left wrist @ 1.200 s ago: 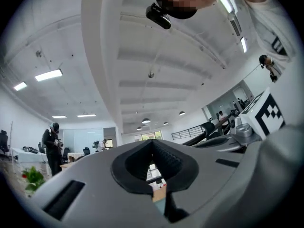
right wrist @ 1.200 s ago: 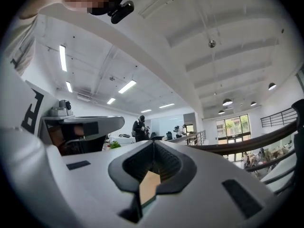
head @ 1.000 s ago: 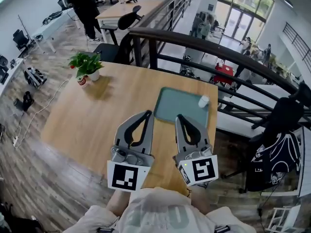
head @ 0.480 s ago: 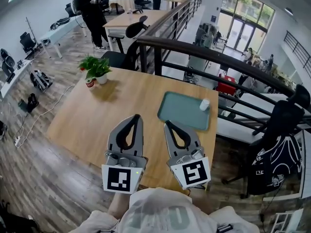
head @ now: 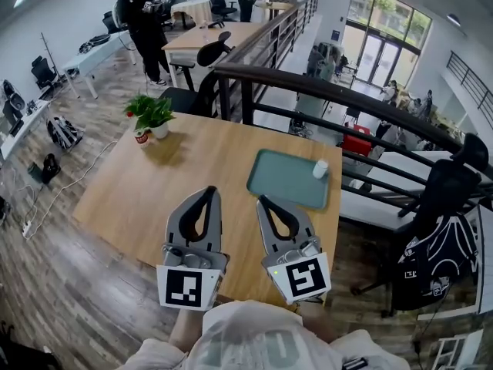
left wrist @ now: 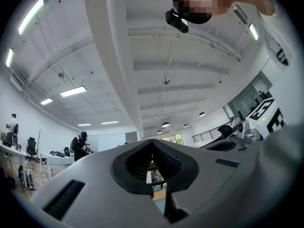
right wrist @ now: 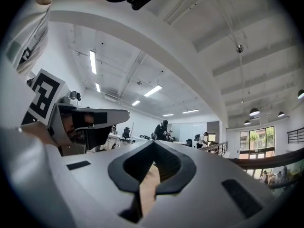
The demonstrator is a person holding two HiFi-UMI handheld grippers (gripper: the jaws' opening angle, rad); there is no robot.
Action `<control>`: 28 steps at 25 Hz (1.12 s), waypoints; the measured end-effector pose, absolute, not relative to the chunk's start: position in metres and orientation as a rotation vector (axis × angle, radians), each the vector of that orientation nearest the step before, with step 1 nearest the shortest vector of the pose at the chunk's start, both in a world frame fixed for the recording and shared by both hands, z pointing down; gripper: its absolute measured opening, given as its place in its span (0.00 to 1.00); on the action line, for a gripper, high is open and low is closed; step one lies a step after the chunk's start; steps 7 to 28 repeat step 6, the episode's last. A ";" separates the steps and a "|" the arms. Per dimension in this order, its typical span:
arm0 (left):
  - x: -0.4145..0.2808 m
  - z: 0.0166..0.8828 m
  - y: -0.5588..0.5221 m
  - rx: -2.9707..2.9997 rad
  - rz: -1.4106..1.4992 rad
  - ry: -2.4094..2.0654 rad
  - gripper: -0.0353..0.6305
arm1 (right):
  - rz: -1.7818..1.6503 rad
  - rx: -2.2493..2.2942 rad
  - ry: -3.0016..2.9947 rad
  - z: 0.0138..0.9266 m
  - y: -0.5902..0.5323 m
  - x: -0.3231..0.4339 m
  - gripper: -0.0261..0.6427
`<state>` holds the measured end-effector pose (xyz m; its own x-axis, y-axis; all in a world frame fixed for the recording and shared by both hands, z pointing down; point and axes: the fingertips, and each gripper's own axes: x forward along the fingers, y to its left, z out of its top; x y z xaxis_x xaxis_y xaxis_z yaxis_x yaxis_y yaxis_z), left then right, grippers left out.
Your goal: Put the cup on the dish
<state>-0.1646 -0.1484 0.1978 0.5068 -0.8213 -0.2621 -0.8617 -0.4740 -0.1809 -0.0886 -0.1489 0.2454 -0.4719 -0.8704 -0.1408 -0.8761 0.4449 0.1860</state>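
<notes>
Pale wood forms the table (head: 192, 160), bare over most of its top. At 6 o'clock, above its near edge, the left gripper (head: 206, 191) and the right gripper (head: 262, 200) hang side by side, each with its jaws pressed together and nothing between them. At 1 o'clock from them lies the teal dish (head: 281, 179), and the white cup (head: 320, 169) stands upright on it, in its far right corner. At 10 o'clock, near the table's far left corner, a potted plant (head: 152, 114) stands with a small red can (head: 142, 136) just beside it. Beyond the far edge runs a dark railing (head: 323, 91). Farther off, at 11 o'clock, a person in black (head: 142, 18) stands among desks on a plank floor (head: 115, 75). Glass doors (head: 381, 33) show at 1 o'clock.
</notes>
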 end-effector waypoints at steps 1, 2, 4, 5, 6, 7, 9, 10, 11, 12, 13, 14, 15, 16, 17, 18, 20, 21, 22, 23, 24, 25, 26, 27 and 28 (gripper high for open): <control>-0.163 0.199 -0.148 -2.467 0.193 1.413 0.07 | 0.361 -1.609 2.646 0.246 -0.149 -0.086 0.07; -0.161 0.200 -0.148 -2.471 0.186 1.411 0.07 | 0.355 -1.617 2.642 0.246 -0.149 -0.083 0.07; -0.158 0.200 -0.148 -2.478 0.178 1.407 0.07 | 0.339 -1.630 2.633 0.247 -0.150 -0.078 0.07; -0.157 0.200 -0.148 -2.482 0.177 1.406 0.07 | 0.333 -1.635 2.628 0.247 -0.150 -0.076 0.07; -0.157 0.201 -0.148 -2.485 0.177 1.405 0.07 | 0.327 -1.641 2.623 0.247 -0.150 -0.074 0.07; -0.157 0.201 -0.148 -2.485 0.177 1.405 0.07 | 0.327 -1.641 2.623 0.247 -0.150 -0.074 0.07; -0.157 0.201 -0.148 -2.485 0.177 1.405 0.07 | 0.327 -1.641 2.623 0.247 -0.150 -0.074 0.07; -0.157 0.201 -0.148 -2.485 0.177 1.405 0.07 | 0.327 -1.641 2.623 0.247 -0.150 -0.074 0.07; -0.157 0.201 -0.148 -2.485 0.177 1.405 0.07 | 0.327 -1.641 2.623 0.247 -0.150 -0.074 0.07; -0.157 0.201 -0.148 -2.485 0.177 1.405 0.07 | 0.327 -1.641 2.623 0.247 -0.150 -0.074 0.07; -0.157 0.201 -0.148 -2.485 0.177 1.405 0.07 | 0.327 -1.641 2.623 0.247 -0.150 -0.074 0.07; -0.157 0.201 -0.148 -2.485 0.177 1.405 0.07 | 0.327 -1.641 2.623 0.247 -0.150 -0.074 0.07; -0.157 0.201 -0.148 -2.485 0.177 1.405 0.07 | 0.327 -1.641 2.623 0.247 -0.150 -0.074 0.07; -0.157 0.201 -0.148 -2.485 0.177 1.405 0.07 | 0.327 -1.641 2.623 0.247 -0.150 -0.074 0.07; -0.157 0.201 -0.148 -2.485 0.177 1.405 0.07 | 0.327 -1.641 2.623 0.247 -0.150 -0.074 0.07; -0.157 0.201 -0.148 -2.485 0.177 1.405 0.07 | 0.327 -1.641 2.623 0.247 -0.150 -0.074 0.07; -0.157 0.201 -0.148 -2.485 0.177 1.405 0.07 | 0.327 -1.641 2.623 0.247 -0.150 -0.074 0.07; -0.157 0.201 -0.148 -2.485 0.177 1.405 0.07 | 0.327 -1.641 2.623 0.247 -0.150 -0.074 0.07; -0.157 0.201 -0.148 -2.485 0.177 1.405 0.07 | 0.327 -1.641 2.623 0.247 -0.150 -0.074 0.07; -0.157 0.201 -0.148 -2.485 0.177 1.405 0.07 | 0.327 -1.641 2.623 0.247 -0.150 -0.074 0.07; -0.157 0.201 -0.148 -2.485 0.177 1.405 0.07 | 0.327 -1.641 2.623 0.247 -0.150 -0.074 0.07; -0.157 0.201 -0.148 -2.485 0.177 1.405 0.07 | 0.327 -1.641 2.623 0.247 -0.150 -0.074 0.07; -0.157 0.201 -0.148 -2.485 0.177 1.405 0.07 | 0.327 -1.641 2.623 0.247 -0.150 -0.074 0.07; -0.157 0.201 -0.148 -2.485 0.177 1.405 0.07 | 0.327 -1.641 2.623 0.247 -0.150 -0.074 0.07; -0.157 0.201 -0.148 -2.485 0.177 1.405 0.07 | 0.327 -1.641 2.623 0.247 -0.150 -0.074 0.07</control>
